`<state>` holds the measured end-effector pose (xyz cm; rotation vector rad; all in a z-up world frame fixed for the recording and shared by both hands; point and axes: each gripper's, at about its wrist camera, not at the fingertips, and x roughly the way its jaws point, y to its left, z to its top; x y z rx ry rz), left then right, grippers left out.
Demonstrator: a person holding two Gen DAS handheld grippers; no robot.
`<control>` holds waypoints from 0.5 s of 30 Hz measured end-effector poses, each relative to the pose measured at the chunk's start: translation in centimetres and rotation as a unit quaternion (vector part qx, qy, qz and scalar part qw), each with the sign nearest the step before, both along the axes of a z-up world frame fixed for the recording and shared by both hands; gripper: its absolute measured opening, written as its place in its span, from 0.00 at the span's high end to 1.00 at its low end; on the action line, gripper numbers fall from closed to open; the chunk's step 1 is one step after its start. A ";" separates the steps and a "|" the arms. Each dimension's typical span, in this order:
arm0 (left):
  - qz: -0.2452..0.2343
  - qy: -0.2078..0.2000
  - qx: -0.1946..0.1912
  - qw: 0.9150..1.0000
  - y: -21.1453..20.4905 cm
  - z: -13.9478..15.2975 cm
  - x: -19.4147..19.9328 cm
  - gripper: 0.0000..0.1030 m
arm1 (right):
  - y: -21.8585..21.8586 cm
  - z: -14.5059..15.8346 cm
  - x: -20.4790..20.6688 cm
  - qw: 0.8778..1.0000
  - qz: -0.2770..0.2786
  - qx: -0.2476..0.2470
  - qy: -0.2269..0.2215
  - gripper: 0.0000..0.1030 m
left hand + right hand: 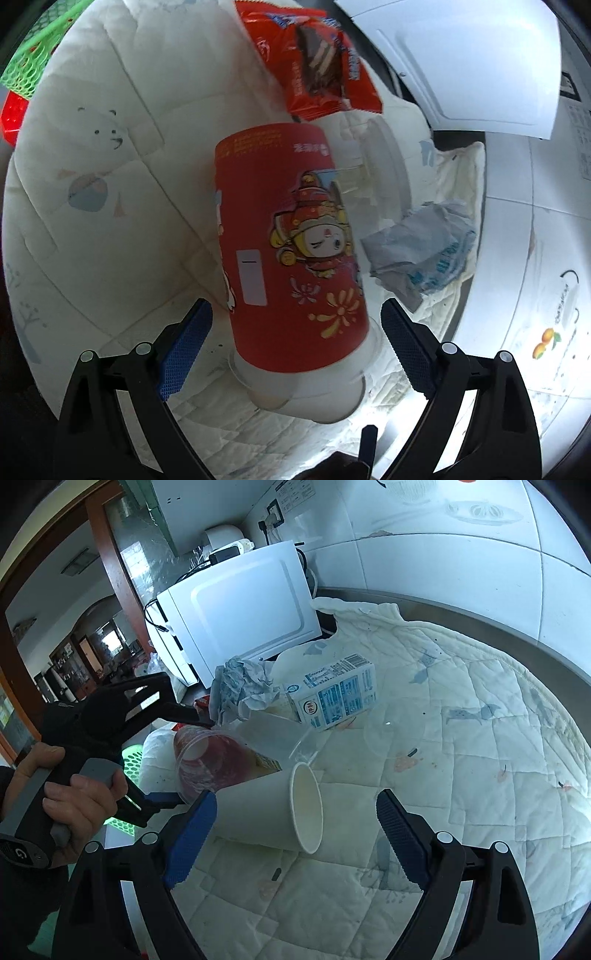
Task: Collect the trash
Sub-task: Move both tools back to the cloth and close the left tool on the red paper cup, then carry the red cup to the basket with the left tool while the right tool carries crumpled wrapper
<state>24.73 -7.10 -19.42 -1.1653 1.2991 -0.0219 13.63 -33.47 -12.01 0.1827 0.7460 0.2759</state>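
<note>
A red cup with a cartoon figure (291, 236) lies on the quilted cloth (110, 192), its clear lid end towards the camera. My left gripper (297, 310) straddles it, open, with a small gap at each blue pad. In the right wrist view that left gripper (194, 761) is held by a hand at the left, around the same red cup (214, 764). A white paper cup (273, 812) lies on its side between the fingers of my right gripper (295, 799), which is open; its right pad stands well clear of the rim.
A red snack wrapper (317, 66), crumpled paper (240, 686) and a blue-and-white milk carton (332, 698) lie on the cloth. A clear plastic cup (391, 731) sits beyond. A white microwave (236, 616) stands behind. A green basket (131, 757) is at the left edge.
</note>
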 end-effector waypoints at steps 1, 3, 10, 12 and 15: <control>0.000 0.002 0.002 1.000 0.0 -0.2 0.0 0.15 | 0.0 0.0 0.1 1.000 0.000 -0.001 0.000 0.17; -0.002 0.000 -0.001 1.000 0.1 -0.5 0.2 0.19 | 0.0 0.0 0.3 1.000 0.003 -0.001 0.001 0.17; -0.045 -0.031 0.010 0.998 0.0 0.3 1.0 0.27 | 0.8 1.5 2.4 1.000 0.024 0.000 -0.006 0.17; -0.060 -0.040 0.018 0.997 0.3 0.6 0.9 0.27 | 1.3 2.1 3.5 0.999 0.033 0.001 -0.008 0.17; -0.078 -0.057 0.028 0.995 0.8 1.3 0.9 0.27 | 2.3 2.9 5.4 0.999 0.048 0.007 -0.009 0.17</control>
